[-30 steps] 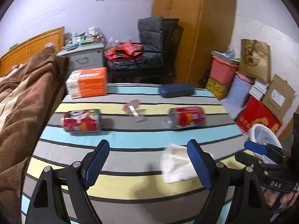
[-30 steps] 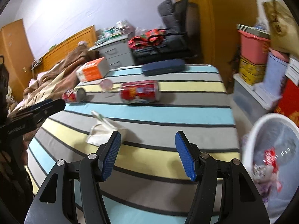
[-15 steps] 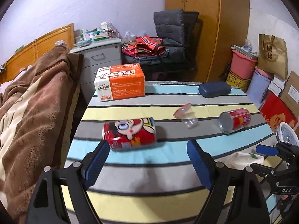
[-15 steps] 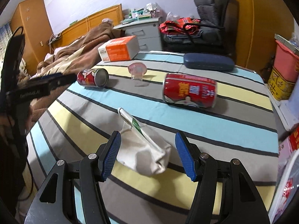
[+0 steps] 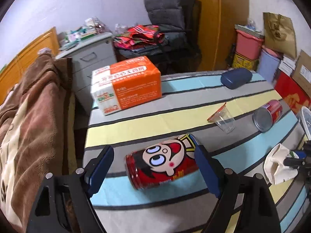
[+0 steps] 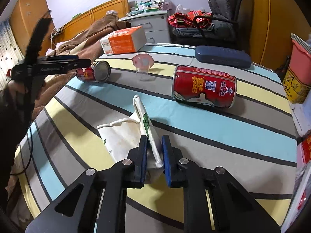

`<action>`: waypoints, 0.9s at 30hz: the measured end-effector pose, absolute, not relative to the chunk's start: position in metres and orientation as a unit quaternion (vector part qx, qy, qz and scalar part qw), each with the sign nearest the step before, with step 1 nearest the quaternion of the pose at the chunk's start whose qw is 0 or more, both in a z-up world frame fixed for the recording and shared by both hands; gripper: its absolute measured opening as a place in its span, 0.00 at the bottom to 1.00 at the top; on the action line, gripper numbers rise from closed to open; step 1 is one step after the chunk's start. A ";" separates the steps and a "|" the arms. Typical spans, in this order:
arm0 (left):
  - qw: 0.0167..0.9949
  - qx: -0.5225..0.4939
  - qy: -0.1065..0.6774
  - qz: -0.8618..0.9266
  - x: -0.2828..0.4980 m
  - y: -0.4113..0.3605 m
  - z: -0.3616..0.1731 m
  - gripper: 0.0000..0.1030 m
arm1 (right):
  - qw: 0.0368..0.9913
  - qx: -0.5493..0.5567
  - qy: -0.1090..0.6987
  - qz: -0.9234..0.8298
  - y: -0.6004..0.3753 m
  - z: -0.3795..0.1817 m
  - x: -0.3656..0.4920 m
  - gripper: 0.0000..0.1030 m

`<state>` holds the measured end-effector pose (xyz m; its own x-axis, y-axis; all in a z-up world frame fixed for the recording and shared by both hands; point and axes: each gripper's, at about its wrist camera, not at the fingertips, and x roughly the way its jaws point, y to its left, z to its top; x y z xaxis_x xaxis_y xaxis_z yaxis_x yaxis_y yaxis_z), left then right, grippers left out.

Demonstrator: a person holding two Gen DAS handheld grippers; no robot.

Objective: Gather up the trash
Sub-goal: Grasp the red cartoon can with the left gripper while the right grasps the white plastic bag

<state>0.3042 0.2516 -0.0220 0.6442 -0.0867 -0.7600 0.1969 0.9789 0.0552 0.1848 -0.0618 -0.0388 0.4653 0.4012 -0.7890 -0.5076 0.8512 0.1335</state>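
Right wrist: crumpled paper cup [image 6: 126, 139] (emptied) between tongs [image 6: 154, 155]

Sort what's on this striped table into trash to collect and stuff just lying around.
Trash to collect:
cartoon can
second red can
crumpled paper cup, pinched in the right hand-held gripper
clear plastic cup

Just lying around:
orange box
blue glasses case

Left fingers [image 5: 206, 170] straddle cartoon can [image 5: 163, 167], gap clear on left side. Ahead: bare tabletop [image 5: 155, 120], then orange box [image 5: 128, 85]. Right of fingers: plastic cup [image 5: 223, 120], second can [image 5: 268, 115] block.
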 end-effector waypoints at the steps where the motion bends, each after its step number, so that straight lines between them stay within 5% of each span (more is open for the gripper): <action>1: 0.904 0.064 0.414 -0.089 0.305 0.253 -0.023 0.84 | 0.854 -0.059 0.443 0.265 -0.062 -0.039 0.185 0.15; 27: 0.886 0.075 0.442 -0.116 0.320 0.227 -0.041 0.83 | 0.862 -0.030 0.447 0.237 -0.071 -0.042 0.191 0.15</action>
<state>0.3200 0.2266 -0.0413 0.5828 -0.1396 -0.8005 0.2718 0.9619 0.0301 0.1907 -0.0710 -0.0423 0.4872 0.3818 -0.7854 -0.4354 0.8858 0.1605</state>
